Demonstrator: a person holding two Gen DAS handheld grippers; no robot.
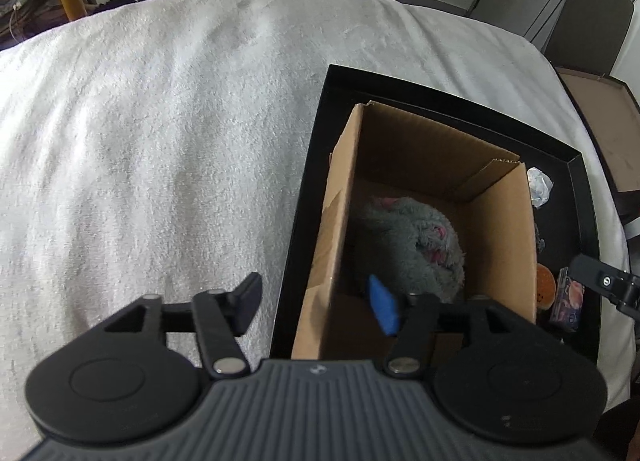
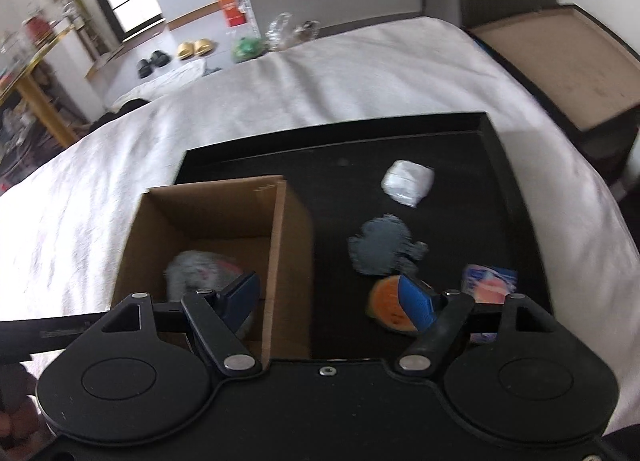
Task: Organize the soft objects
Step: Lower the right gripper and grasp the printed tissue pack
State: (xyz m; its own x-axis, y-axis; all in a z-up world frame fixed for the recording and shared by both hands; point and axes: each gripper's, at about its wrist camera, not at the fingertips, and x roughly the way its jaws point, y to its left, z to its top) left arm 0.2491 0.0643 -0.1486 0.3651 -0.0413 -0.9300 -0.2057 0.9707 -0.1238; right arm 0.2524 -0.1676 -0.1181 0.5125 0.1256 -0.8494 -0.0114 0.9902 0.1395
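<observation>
Above the cardboard box (image 1: 436,197), the left gripper (image 1: 320,305) stands with jaws spread and nothing between them; the right gripper (image 2: 332,297), likewise spread and empty, hangs over the black tray (image 2: 496,197). Inside the box lies one grey plush item (image 1: 404,241) — apparently the only piece sorted. On the tray remain a white bundle (image 2: 407,182), a dark grey cloth (image 2: 380,247), an orange round toy (image 2: 386,303) and a small printed packet (image 2: 490,283) — most of the task is judged still ahead.

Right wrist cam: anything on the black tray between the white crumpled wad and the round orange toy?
Yes: a dark grey fuzzy cloth lies between the white crumpled wad and the round orange toy, on the black tray. Right wrist view shows it.
</observation>
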